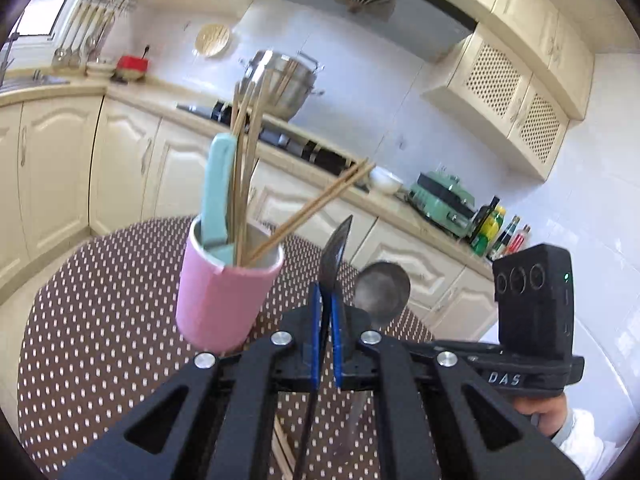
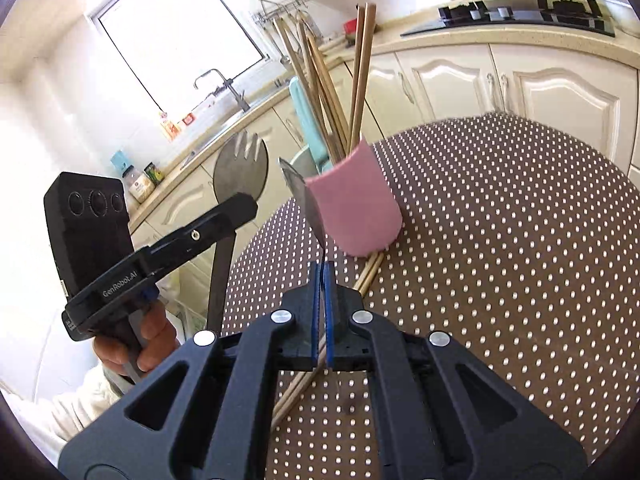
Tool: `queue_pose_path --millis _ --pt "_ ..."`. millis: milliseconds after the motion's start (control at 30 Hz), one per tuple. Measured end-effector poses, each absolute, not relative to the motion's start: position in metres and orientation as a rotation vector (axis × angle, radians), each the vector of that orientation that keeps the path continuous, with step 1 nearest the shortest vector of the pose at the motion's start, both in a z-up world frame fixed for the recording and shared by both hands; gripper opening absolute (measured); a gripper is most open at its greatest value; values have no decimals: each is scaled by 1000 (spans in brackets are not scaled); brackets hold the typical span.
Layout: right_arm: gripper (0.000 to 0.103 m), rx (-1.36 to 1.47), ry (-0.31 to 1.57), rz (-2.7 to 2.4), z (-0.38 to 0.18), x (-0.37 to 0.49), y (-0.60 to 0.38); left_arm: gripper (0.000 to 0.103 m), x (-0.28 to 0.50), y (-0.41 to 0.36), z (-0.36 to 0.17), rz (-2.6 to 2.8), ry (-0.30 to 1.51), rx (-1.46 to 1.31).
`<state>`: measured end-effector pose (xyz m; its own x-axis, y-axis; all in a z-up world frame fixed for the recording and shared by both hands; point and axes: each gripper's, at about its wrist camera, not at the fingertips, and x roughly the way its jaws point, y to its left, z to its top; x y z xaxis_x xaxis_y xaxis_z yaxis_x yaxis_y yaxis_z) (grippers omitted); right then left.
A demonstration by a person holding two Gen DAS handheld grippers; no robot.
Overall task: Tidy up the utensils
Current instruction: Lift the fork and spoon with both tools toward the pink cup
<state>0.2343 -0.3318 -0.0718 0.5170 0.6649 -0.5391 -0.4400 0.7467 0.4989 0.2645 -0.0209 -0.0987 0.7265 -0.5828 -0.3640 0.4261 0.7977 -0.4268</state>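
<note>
Under the pink cup, chopsticks show only from the right wrist.

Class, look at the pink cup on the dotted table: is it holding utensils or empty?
Holding utensils: the pink cup contains wooden chopsticks and a light-blue-handled utensil standing above its rim.

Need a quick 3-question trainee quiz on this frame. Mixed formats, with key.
1. True or false: the left gripper is empty.
2. The pink cup holds: A) chopsticks and a light-blue utensil; B) only forks; C) nothing.
3. Fill in: the right gripper is shut on a ____.
Key: 1 false, it is shut on the spork; 2 A; 3 spoon.
</note>
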Motion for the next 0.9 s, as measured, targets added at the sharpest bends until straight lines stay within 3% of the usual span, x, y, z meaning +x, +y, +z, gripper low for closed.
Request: queue_pose_path --millis 267,567,900 --pt "2 326 696 659 -54 238 -315 5 271 -25 -84 -607 387 -343" --pt "2 325 508 666 7 265 -287 5 290 -8 -47 -617 162 -409" --pt "2 271 419 652 31 297 -258 5 331 -13 -40 -590 106 -406"
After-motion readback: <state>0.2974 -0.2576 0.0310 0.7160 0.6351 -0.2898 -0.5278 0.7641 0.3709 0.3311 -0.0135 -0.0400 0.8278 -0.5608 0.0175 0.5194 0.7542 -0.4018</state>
